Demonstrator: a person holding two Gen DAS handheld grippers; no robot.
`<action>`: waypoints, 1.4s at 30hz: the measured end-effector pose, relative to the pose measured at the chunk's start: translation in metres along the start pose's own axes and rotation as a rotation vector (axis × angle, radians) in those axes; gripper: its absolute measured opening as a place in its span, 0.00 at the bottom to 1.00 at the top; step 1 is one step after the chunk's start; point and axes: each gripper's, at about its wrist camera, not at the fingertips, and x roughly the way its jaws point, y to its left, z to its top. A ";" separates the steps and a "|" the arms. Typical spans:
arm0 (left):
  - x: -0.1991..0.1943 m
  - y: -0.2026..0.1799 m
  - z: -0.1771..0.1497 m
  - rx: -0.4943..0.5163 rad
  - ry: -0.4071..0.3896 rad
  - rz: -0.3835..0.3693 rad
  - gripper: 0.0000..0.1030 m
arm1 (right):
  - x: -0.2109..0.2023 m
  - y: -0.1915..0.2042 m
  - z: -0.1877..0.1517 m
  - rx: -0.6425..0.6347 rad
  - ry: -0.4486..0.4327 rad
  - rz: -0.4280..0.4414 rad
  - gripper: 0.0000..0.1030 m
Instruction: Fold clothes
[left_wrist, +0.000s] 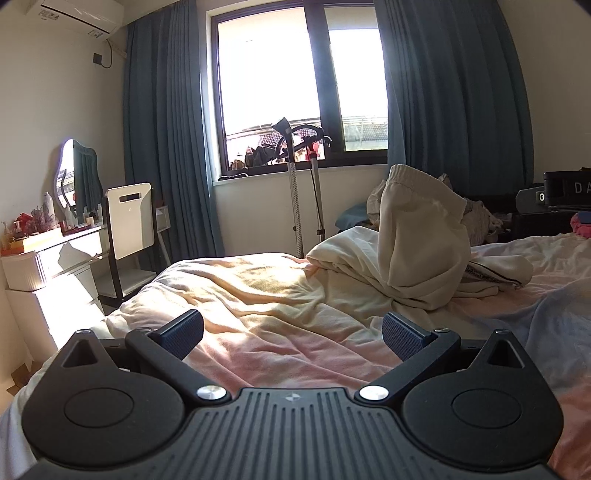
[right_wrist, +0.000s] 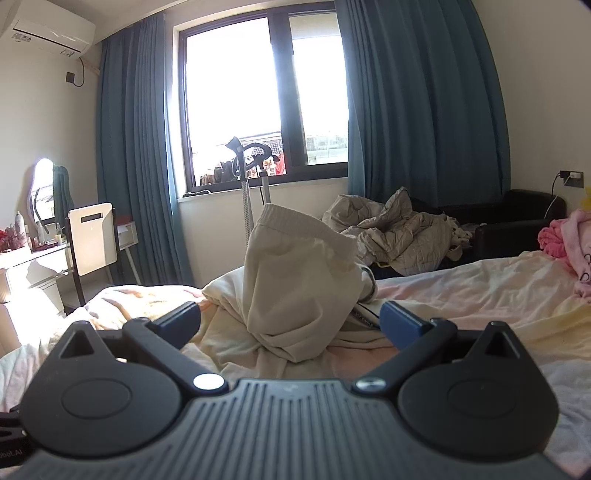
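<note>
A cream garment with an elastic waistband (left_wrist: 417, 236) lies crumpled in a heap on the bed, its waistband end standing up. In the right wrist view the same garment (right_wrist: 295, 280) is straight ahead. My left gripper (left_wrist: 291, 334) is open and empty, low over the bedsheet, with the garment ahead to its right. My right gripper (right_wrist: 290, 321) is open and empty, its fingers either side of the heap's near base, not touching it as far as I can see.
The bed (left_wrist: 258, 295) has a rumpled pale pink and yellow sheet. A white dressing table (left_wrist: 44, 266) with a mirror stands at the left. A garment steamer (left_wrist: 299, 184) stands under the window. A crumpled quilt (right_wrist: 399, 229) and black armchair (right_wrist: 517, 218) lie beyond. Pink clothes (right_wrist: 569, 240) sit at right.
</note>
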 end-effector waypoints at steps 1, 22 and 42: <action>0.009 -0.008 0.004 0.024 -0.005 -0.019 1.00 | 0.003 -0.007 0.001 0.015 -0.001 -0.007 1.00; 0.306 -0.163 0.105 0.258 -0.156 -0.208 1.00 | 0.055 -0.088 -0.048 0.288 0.141 -0.029 1.00; 0.134 -0.109 0.124 0.214 -0.134 -0.352 0.08 | 0.025 -0.084 -0.058 0.236 0.032 -0.017 1.00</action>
